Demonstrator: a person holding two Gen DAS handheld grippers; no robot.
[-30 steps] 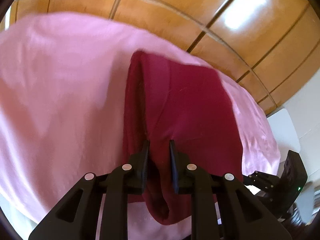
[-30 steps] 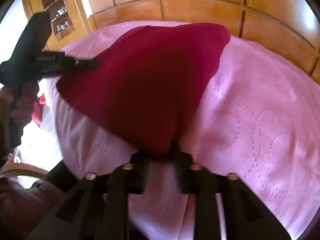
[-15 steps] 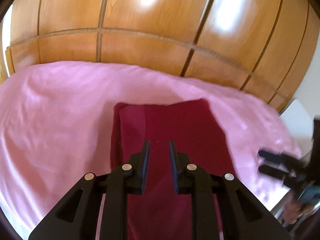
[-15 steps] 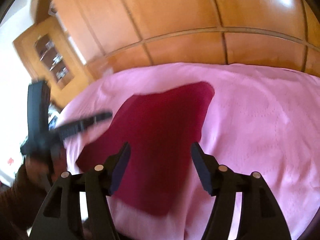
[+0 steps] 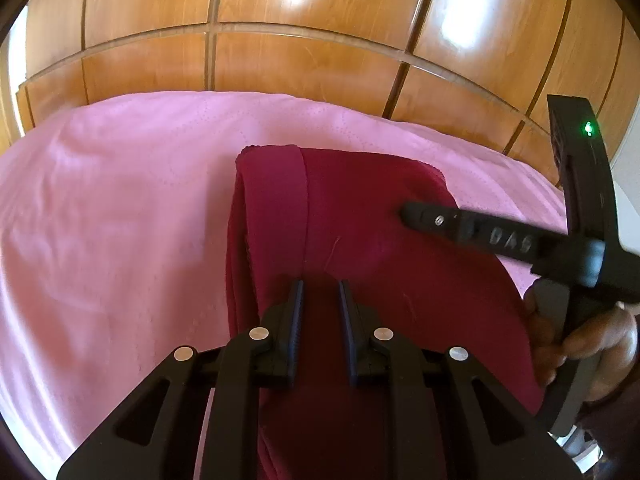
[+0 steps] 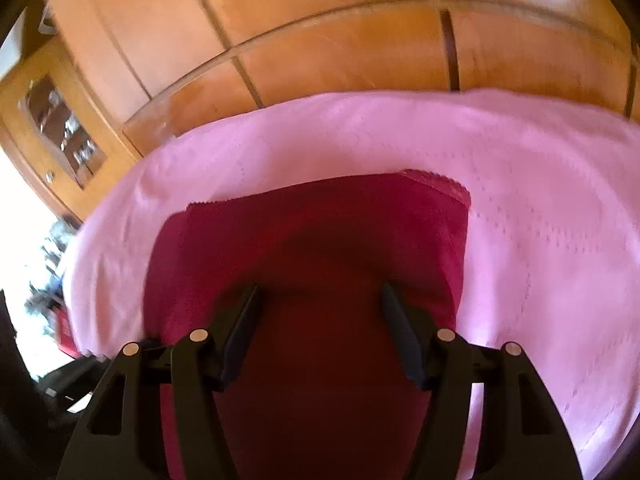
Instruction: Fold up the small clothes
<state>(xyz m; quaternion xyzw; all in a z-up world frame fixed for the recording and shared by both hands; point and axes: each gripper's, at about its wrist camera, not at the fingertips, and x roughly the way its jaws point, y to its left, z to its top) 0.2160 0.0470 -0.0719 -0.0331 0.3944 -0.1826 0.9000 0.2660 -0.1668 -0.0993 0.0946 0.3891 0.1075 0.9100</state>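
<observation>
The red cloth [image 5: 400, 264] is laid folded on the pink bed [image 5: 120, 208], let go by the wide-open right tongs [image 6: 320, 312] (left tongs [image 5: 319, 304] nearly closed on nothing) so it can be pressed flat.

Black left gripper [image 5: 319, 296] and right gripper [image 6: 320, 300] carry round silver screws.

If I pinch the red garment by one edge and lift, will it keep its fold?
Probably not. The red garment lies limp and flat on the pink sheet, so it should droop. Its rolled left edge looks loose and would likely open. It seems thin, so likely light.
</observation>
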